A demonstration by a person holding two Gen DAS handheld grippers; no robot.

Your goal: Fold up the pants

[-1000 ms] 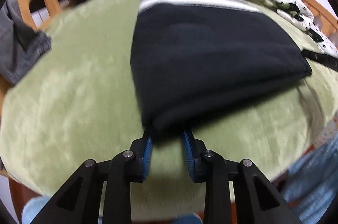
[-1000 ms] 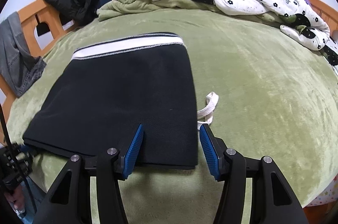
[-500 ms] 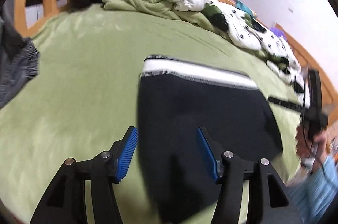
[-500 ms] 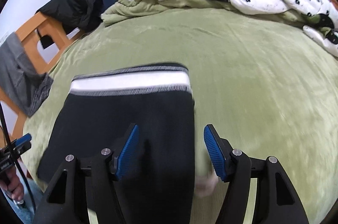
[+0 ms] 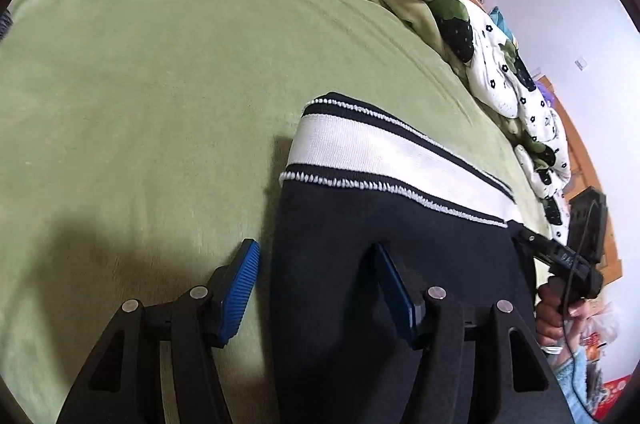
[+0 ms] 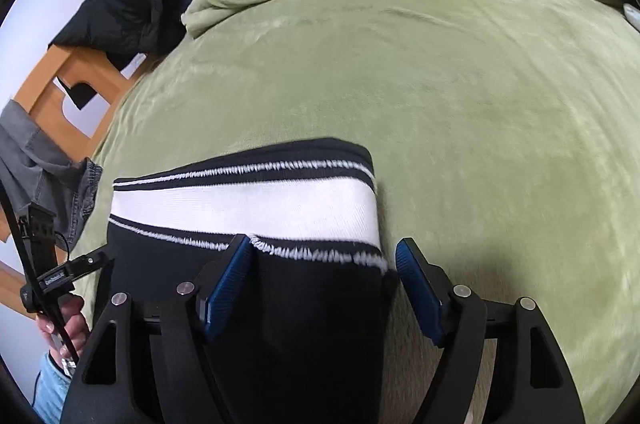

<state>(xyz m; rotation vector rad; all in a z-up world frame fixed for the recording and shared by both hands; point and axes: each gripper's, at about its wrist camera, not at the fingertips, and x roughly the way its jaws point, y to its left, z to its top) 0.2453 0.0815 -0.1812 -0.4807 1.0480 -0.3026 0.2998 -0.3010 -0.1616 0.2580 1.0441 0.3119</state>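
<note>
Left tool [image 5: 316, 288] and right tool [image 6: 324, 288]: just been spreading, now released, each straddling a side edge of the black pants [image 5: 392, 264] without pressing. Lying flat as a folded block on the green bed [image 5: 152, 72], striped waistband [image 6: 248, 200] farthest away. Judging folding well advanced; possibly another fold or smoothing remaining.

No text, label or number can be read anywhere
</note>
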